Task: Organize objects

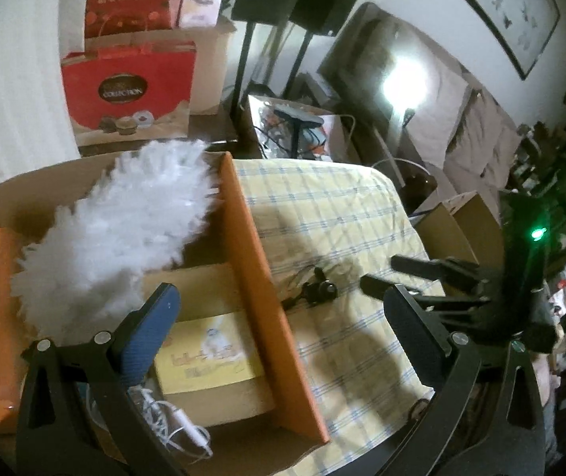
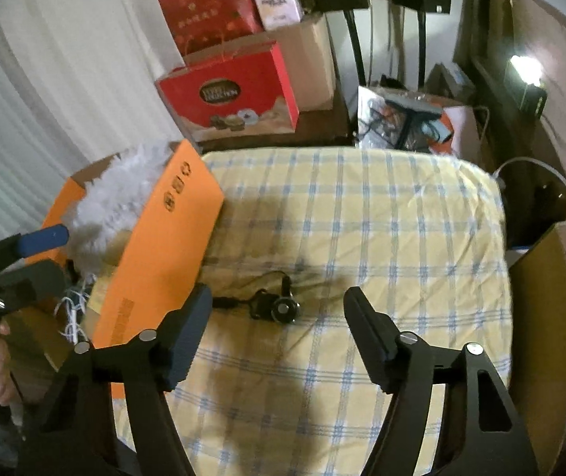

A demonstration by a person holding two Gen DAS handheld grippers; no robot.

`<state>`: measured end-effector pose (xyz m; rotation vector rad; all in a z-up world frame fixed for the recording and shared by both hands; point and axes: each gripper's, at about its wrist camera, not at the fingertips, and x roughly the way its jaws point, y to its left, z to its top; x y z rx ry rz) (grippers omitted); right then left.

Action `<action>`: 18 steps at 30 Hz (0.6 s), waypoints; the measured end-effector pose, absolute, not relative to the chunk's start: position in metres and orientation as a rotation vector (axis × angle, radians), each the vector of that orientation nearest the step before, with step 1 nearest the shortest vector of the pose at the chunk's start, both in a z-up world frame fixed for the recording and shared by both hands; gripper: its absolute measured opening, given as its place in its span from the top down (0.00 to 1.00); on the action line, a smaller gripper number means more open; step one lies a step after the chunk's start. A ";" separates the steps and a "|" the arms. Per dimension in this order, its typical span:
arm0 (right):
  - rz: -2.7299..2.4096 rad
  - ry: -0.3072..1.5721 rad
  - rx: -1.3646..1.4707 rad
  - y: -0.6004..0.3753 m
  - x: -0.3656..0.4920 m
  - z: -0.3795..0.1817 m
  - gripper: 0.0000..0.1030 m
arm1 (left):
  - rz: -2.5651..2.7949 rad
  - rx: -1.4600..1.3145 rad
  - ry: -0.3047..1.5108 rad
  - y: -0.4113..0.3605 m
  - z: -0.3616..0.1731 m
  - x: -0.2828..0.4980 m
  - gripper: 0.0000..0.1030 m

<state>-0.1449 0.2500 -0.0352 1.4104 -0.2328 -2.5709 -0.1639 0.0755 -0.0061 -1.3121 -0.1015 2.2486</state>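
Note:
An orange cardboard box (image 1: 267, 277) stands at the left of a table with a yellow checked cloth (image 1: 342, 214). In it lie a white feather duster (image 1: 124, 222), a yellow packet (image 1: 207, 357) and a white cable (image 1: 172, 416). A small black device with a cord (image 2: 279, 307) lies on the cloth right of the box; it also shows in the left wrist view (image 1: 318, 289). My left gripper (image 1: 283, 309) is open and empty, over the box's right wall. My right gripper (image 2: 279, 317) is open and empty, just in front of the black device. The box also shows in the right wrist view (image 2: 164, 246).
Red gift boxes (image 2: 231, 95) and cardboard boxes stand behind the table. Two black speaker stands (image 2: 354, 39) rise at the back. A brown cardboard box (image 2: 549, 317) stands right of the table. A lamp (image 2: 525, 67) glows at the far right.

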 end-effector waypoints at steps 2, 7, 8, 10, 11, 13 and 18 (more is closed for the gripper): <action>-2.547 -0.245 1.436 0.251 -0.149 -0.046 0.42 | 2.244 -1.316 -0.089 0.081 -0.008 -0.165 0.00; -2.487 -0.284 1.492 0.248 -0.160 -0.069 0.55 | 2.232 -1.319 -0.084 0.089 -0.009 -0.167 0.00; -2.489 -0.290 1.497 0.248 -0.162 -0.072 0.57 | 2.232 -1.320 -0.084 0.091 -0.010 -0.167 0.00; -2.493 -0.297 1.502 0.247 -0.167 -0.077 0.64 | 2.232 -1.324 -0.085 0.091 -0.011 -0.168 0.00; -2.491 -0.300 1.506 0.246 -0.170 -0.079 0.65 | 2.231 -1.326 -0.086 0.091 -0.011 -0.169 0.00; -2.491 -0.298 1.514 0.245 -0.176 -0.082 0.65 | 2.230 -1.329 -0.086 0.091 -0.012 -0.169 0.00; -2.478 -0.280 1.544 0.239 -0.181 -0.092 0.65 | 2.228 -1.332 -0.086 0.093 -0.013 -0.170 0.00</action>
